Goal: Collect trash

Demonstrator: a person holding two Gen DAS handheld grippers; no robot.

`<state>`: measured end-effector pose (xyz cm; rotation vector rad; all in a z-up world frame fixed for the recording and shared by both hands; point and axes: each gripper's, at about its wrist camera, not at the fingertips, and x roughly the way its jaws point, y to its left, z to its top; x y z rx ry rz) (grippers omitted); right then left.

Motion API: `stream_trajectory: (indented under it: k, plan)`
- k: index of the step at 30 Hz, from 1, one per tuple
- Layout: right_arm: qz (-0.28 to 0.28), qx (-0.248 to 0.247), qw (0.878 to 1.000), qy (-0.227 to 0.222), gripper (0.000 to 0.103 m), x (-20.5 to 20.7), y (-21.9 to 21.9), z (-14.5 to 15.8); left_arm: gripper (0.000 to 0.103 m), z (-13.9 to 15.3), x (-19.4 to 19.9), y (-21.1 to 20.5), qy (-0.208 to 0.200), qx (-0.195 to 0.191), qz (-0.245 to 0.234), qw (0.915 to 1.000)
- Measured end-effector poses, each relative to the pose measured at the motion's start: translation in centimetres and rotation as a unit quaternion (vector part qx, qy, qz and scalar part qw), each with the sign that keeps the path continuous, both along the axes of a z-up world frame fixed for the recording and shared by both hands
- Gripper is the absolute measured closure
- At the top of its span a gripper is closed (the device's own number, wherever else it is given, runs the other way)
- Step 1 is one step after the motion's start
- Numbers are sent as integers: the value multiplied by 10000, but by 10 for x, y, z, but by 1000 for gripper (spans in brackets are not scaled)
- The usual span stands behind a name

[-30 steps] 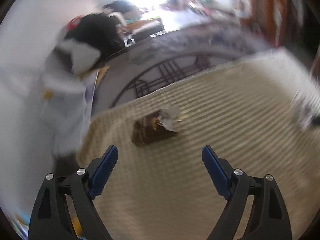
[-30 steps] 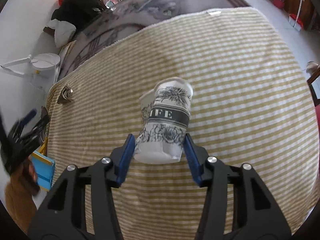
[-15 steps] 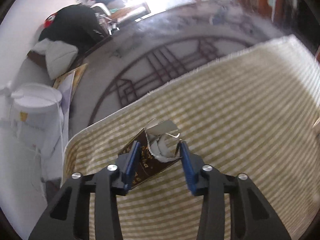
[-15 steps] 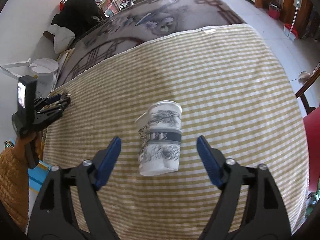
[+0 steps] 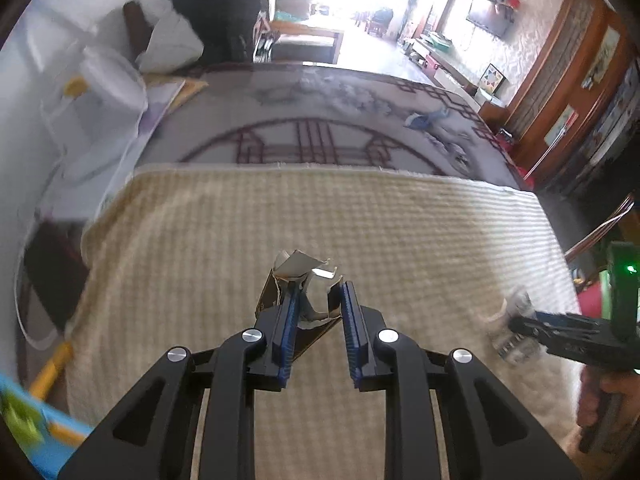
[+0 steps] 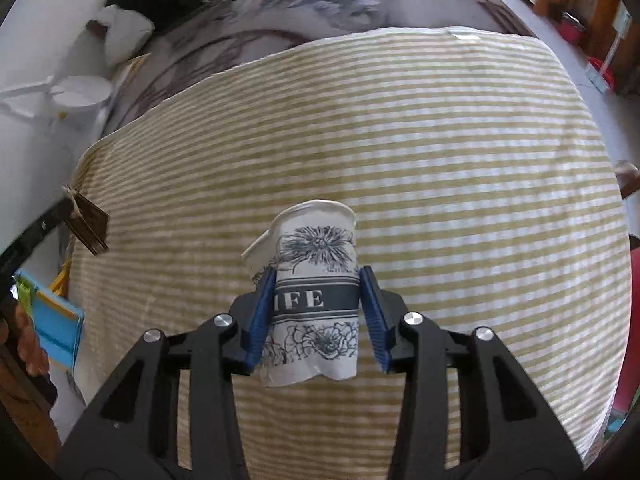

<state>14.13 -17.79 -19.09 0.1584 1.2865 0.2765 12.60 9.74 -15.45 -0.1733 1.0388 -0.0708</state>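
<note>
Seen along the left tool (image 5: 318, 300), the two blue pads are drawn in close and closing on a torn brown carton (image 5: 298, 280), its ripped top showing a pale lining that juts out past the fingertips. The carton sits pinched between the pads, above a yellow-and-white striped cloth (image 5: 240, 232) that covers the surface. Off to the right of this view the right tool (image 5: 524, 326) shows dark and blurred with a paper cup (image 5: 516, 320) at its tip (too smeared to read any detail there), and a hand (image 5: 604, 396) grips its handle. A white bucket (image 5: 108, 92) stands on the floor beyond the cloth's far left corner.

Looking along the right tool (image 6: 316, 296), a white paper cup (image 6: 316, 292) printed with dark flowers and a grey band of letters lies between the blue pads, its crumpled mouth pointing away. The jaws are closing: both pads meet the cup's sides at the band. The cup is at the middle of the striped cloth (image 6: 440, 160). At the left edge of this view the left tool (image 6: 40, 228) holds the brown carton (image 6: 90, 226) out over the cloth's edge, and a blue folder (image 6: 54, 328) lies lower down beside the surface.
</note>
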Motion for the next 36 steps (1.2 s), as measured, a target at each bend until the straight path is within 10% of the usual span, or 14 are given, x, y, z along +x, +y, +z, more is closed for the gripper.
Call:
stream_trajectory:
  k: [16,19,29,36]
  plan:
    - [379,99,9980,-493,62,-52,-7,29,72,-16,-34,-16,103,-81,60,9999]
    - [391,88,9979,-508,62,-59,-8,30,19,-15,-22,-25,82,343,21,9994]
    - [70,215,9983,-535,62,-71,-35,30,18,11,-48,2,-607,-98,538,9967]
    - [160,318,9980,-515,62,-69,-27,28,17,-18,-44,-10,75,580,-150,9982]
